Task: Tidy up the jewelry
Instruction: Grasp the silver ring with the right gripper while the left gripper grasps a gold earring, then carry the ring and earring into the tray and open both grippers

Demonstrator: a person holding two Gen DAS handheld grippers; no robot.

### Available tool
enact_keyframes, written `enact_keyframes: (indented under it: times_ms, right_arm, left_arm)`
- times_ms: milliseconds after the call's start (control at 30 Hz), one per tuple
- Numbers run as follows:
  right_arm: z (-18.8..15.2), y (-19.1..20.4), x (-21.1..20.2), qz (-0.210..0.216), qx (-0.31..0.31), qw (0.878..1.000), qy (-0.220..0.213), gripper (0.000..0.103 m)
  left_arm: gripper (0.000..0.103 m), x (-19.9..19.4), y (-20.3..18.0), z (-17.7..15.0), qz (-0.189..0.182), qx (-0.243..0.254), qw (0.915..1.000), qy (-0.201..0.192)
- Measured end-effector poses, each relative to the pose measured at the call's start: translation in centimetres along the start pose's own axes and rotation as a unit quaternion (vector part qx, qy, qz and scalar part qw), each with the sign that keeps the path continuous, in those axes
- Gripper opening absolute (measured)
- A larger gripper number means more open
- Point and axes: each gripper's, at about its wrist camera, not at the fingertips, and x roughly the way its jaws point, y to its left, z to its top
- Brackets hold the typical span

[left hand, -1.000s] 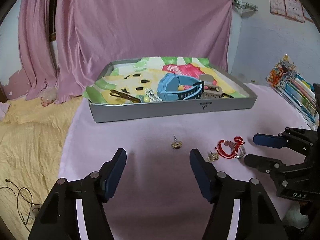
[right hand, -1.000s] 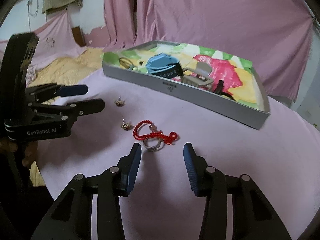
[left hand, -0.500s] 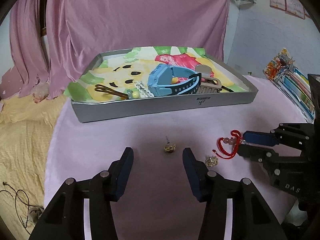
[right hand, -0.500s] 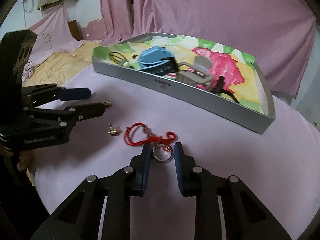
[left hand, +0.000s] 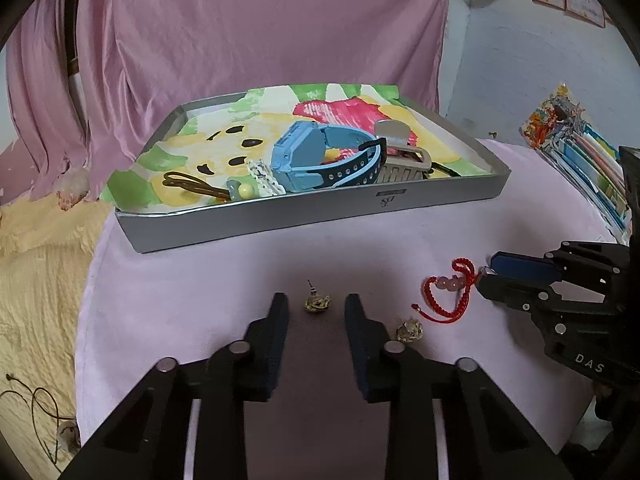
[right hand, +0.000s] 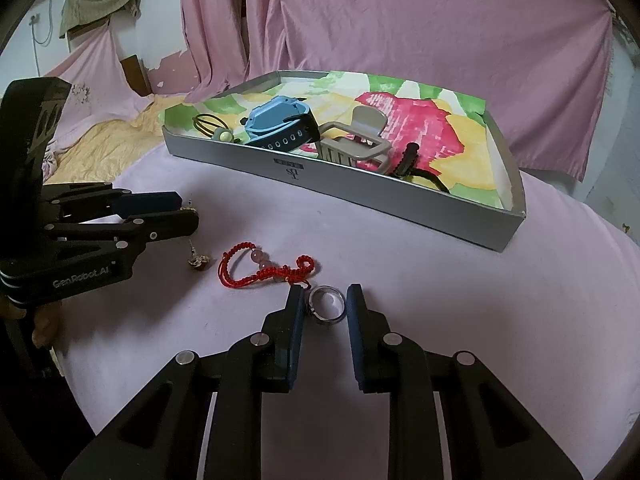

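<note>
On the pink cloth, my left gripper (left hand: pixel 316 308) stands open with a small gold earring (left hand: pixel 317 303) between its fingers, untouched. A second gold earring (left hand: pixel 409 330) lies just to its right, beside a red cord bracelet (left hand: pixel 448 296) with pink beads. In the right wrist view my right gripper (right hand: pixel 325 300) is shut on a silver ring (right hand: pixel 328 304) that still rests on the cloth, close to the bracelet (right hand: pixel 264 264). Behind stands the grey tray (left hand: pixel 320 216) lined with colourful paper, holding a blue watch (left hand: pixel 320 156), a beige claw clip (right hand: pixel 356 140) and hair ties.
A stack of colourful booklets (left hand: pixel 580 152) lies at the table's right edge. A yellow blanket (left hand: pixel 40 280) and a thin cable (left hand: pixel 36 400) lie below the table's left edge. Pink curtains hang behind the tray. A hand (right hand: pixel 44 320) holds the left gripper.
My left gripper has moved forward and narrowed around the first earring. My right gripper came down and narrowed onto the ring, then kept that width.
</note>
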Motion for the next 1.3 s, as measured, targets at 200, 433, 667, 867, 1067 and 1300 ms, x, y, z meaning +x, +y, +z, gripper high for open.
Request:
enact_keyframes:
  times_ms: [200,433,667,867,1067,1300]
  right_arm:
    - [-0.2,-0.1,0.0,0.001,0.004,1.0,-0.005,0.019]
    - [-0.6,-0.9,-0.2,0.011,0.038,0.999,-0.019,0.018]
    - [-0.6,-1.5,-0.7,0.026,0.061,0.997,-0.038,0.018]
    - [0.9,-1.6,-1.5,0.021,0.057,0.996,-0.069,0.018]
    - [3.1,-2.2,-1.9,0.008,0.057,0.994,-0.096,0.018]
    - [5.6,-3.7,-0.6,-0.011,0.068,0.992,-0.109,0.018]
  left_arm:
    - [0.014,0.2,-0.3,0.3,0.013,0.005,0.9999,0.003]
    - [0.012,0.3,-0.1,0.5,0.018,-0.01,0.9998,0.001]
    - [0.012,-1.0,0.9,0.3,-0.002,-0.06,0.9973,-0.041]
    - [0.012,-2.1,1.0,1.3,-0.007,-0.078,0.9933,-0.085]
    - [0.012,-1.9,1.3,3.4,-0.004,-0.094,0.9903,-0.102]
    - [0.012,-0.6,2.6,5.3,0.011,-0.123,0.9872,-0.1]
